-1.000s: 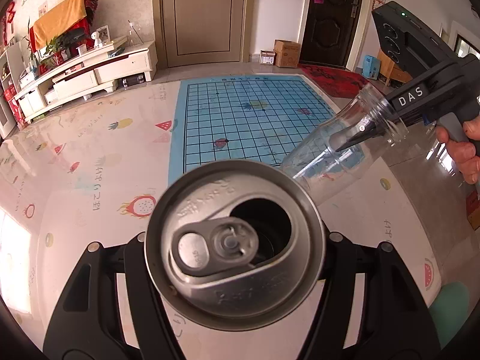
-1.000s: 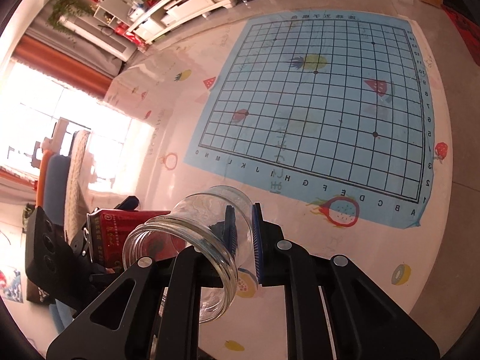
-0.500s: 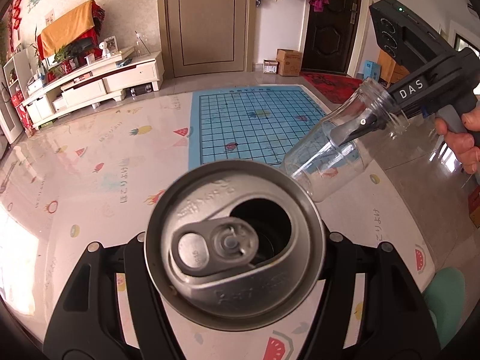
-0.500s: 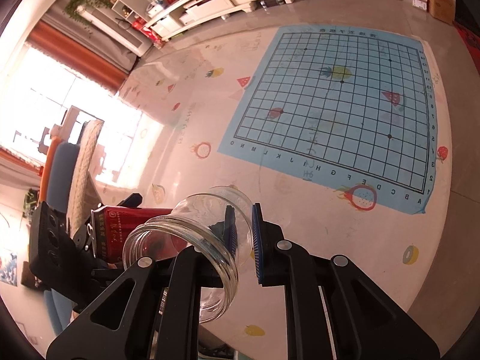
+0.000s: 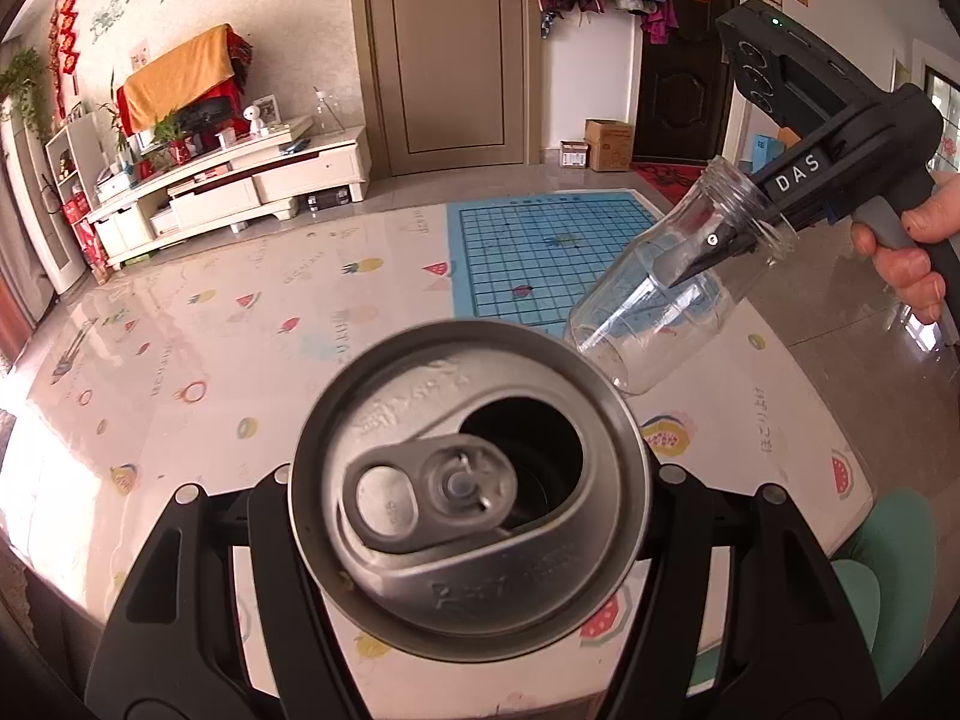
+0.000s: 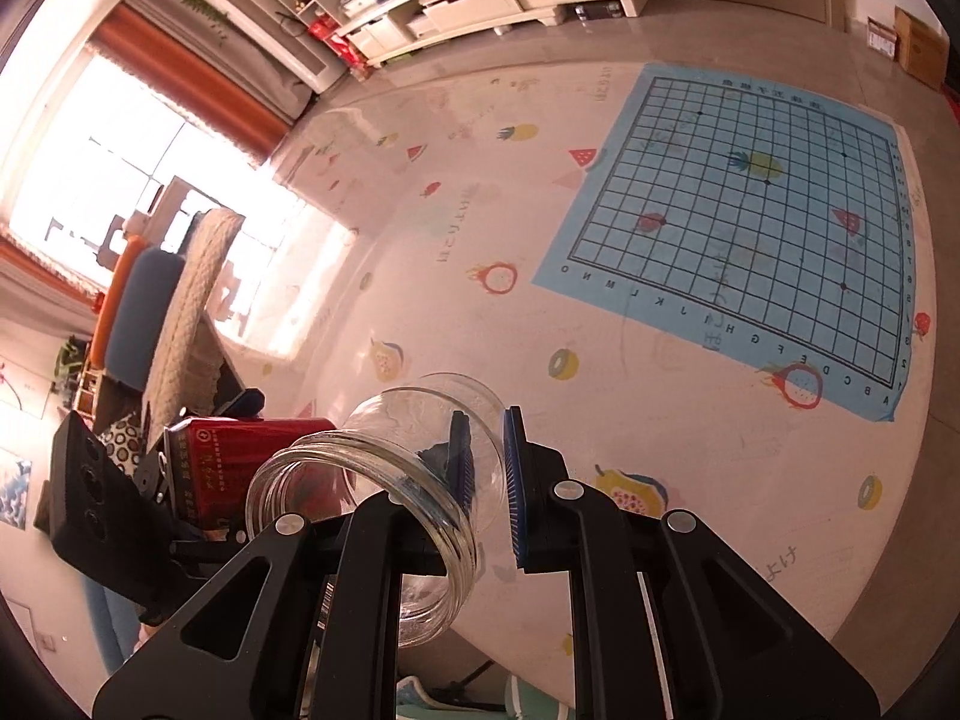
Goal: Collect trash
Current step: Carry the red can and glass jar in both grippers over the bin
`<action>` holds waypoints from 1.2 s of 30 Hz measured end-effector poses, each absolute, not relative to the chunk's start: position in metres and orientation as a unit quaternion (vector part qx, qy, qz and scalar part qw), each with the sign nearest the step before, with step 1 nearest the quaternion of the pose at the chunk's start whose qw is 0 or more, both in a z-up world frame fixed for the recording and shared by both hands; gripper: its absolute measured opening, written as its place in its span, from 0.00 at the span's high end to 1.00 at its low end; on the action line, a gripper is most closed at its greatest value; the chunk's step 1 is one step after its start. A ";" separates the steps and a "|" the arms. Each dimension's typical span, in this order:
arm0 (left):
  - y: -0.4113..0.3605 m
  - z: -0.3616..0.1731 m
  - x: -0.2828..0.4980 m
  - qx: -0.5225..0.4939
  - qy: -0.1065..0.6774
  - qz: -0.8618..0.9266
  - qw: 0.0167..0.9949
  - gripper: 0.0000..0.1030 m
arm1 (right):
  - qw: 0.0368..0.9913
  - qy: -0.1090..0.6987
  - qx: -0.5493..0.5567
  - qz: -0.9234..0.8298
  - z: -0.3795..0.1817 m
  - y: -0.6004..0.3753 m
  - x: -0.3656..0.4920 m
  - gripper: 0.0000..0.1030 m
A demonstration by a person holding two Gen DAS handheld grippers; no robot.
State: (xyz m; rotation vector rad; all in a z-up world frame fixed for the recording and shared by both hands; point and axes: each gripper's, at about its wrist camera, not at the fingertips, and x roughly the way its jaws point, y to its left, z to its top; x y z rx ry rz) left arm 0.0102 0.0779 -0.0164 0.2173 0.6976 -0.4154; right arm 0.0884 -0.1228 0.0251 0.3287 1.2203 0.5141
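Left hand-held gripper [image 5: 468,480] clamps the can [image 5: 468,456]; right hand-held gripper [image 6: 486,468] pinches the jar's [image 6: 414,480] wall.

The can [image 5: 468,492] hides the left gripper's fingertips from us; the jar [image 6: 384,516] partly covers its red side.

Left gripper [image 5: 468,516]: jaws clamped on the sides of the can [image 5: 468,480], pointing down at the surface [image 5: 240,330], can top facing the camera. Right gripper [image 6: 483,468]: jaws nearly closed, pinching the wall of the glass jar [image 6: 384,480] (one finger inside the mouth, one outside), jar tilted, just right of the can. Right hand [image 5: 912,258] wraps the grip, above the surface.
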 end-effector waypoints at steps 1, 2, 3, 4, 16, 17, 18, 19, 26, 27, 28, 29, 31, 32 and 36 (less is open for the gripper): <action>0.082 -0.016 0.007 0.107 0.339 -0.196 0.914 0.39 | 0.775 0.563 0.150 0.243 0.026 -0.117 0.087 0.87; 0.086 -0.016 0.004 0.110 0.339 -0.194 0.914 0.39 | 0.774 0.563 0.149 0.248 0.027 -0.111 0.085 0.87; 0.088 -0.016 0.001 0.114 0.339 -0.190 0.914 0.39 | 0.773 0.564 0.147 0.253 0.028 -0.105 0.084 0.87; 0.091 -0.015 -0.002 0.116 0.339 -0.185 0.915 0.39 | 0.772 0.564 0.144 0.257 0.028 -0.099 0.083 0.87; 0.136 -0.008 -0.035 0.108 0.339 -0.141 0.924 0.39 | 0.756 0.568 0.120 0.303 0.027 -0.037 0.065 0.87; 0.141 -0.008 -0.039 0.105 0.339 -0.138 0.925 0.39 | 0.754 0.569 0.118 0.307 0.026 -0.031 0.063 0.87; 0.146 -0.008 -0.043 0.104 0.339 -0.135 0.925 0.39 | 0.752 0.569 0.116 0.311 0.026 -0.026 0.060 0.87; 0.150 -0.009 -0.047 0.104 0.340 -0.131 0.926 0.39 | 0.750 0.570 0.113 0.314 0.025 -0.020 0.057 0.87; 0.182 -0.011 -0.072 0.091 0.337 -0.099 0.932 0.39 | 0.736 0.580 0.087 0.339 0.018 0.024 0.040 0.87; 0.186 -0.012 -0.077 0.090 0.338 -0.094 0.932 0.39 | 0.733 0.581 0.084 0.344 0.017 0.030 0.037 0.87; 0.190 -0.013 -0.080 0.089 0.342 -0.090 0.931 0.39 | 0.730 0.582 0.081 0.349 0.016 0.037 0.034 0.87; 0.193 -0.015 -0.084 0.089 0.343 -0.084 0.931 0.39 | 0.728 0.583 0.079 0.354 0.015 0.043 0.031 0.87; 0.200 -0.018 -0.092 0.087 0.349 -0.072 0.930 0.39 | 0.721 0.585 0.073 0.363 0.012 0.057 0.023 0.87; 0.203 -0.020 -0.096 0.085 0.352 -0.067 0.930 0.39 | 0.718 0.587 0.070 0.368 0.010 0.064 0.020 0.87; 0.216 -0.022 -0.111 0.080 0.360 -0.053 0.928 0.39 | 0.704 0.595 0.062 0.383 0.000 0.090 0.005 0.87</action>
